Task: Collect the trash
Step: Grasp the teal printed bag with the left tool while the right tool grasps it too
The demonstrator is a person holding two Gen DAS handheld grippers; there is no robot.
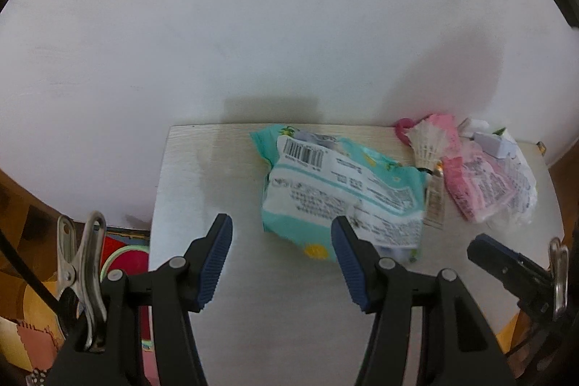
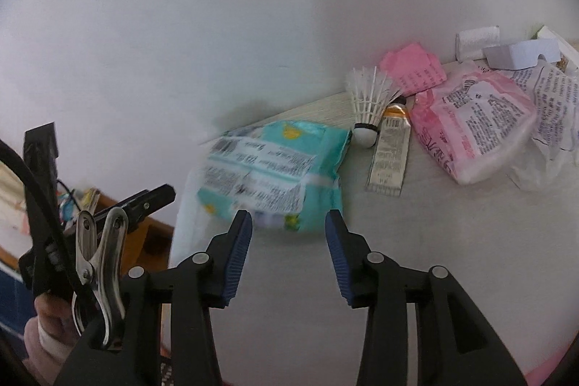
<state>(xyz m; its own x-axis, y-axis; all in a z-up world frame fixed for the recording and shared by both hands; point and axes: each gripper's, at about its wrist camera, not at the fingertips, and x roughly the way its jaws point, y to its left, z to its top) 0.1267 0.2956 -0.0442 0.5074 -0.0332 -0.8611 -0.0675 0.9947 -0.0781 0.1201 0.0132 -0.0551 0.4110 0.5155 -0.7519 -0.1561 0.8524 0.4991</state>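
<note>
the teal wrapper [image 1: 343,190] lies flat on the pale worktop [image 1: 202,190], printed side up, close to the wall and left of a small heap of other litter, so it looks like the nearest piece of trash to collect. the left gripper [image 1: 282,223] hangs over the worktop's near part with its jaws released and nothing between them; its right pad overlaps the wrapper's near edge in the picture, but whether it touches cannot be told. the right gripper [image 2: 287,217] also has its jaws apart and empty, pointed at the wrapper's near edge, which suggests this one is lining up for the pick while the left waits beside it. both point steeply down, a fair angle for pinching a thin, limp packet off a flat surface. the left wrist view shows the worktop's left edge, the coloured clutter on the floor below it, and the tip of the other gripper at far right. the right wrist view alone lays the heap out clearly: a white shuttlecock [image 2: 369,96], a small tube [image 2: 391,151] beside it, a pink packet [image 2: 474,129], pink crumpled paper [image 2: 412,67], and printed clear plastic [image 2: 550,118] further right, plus a hand [image 2: 47,331] low at left.
</note>
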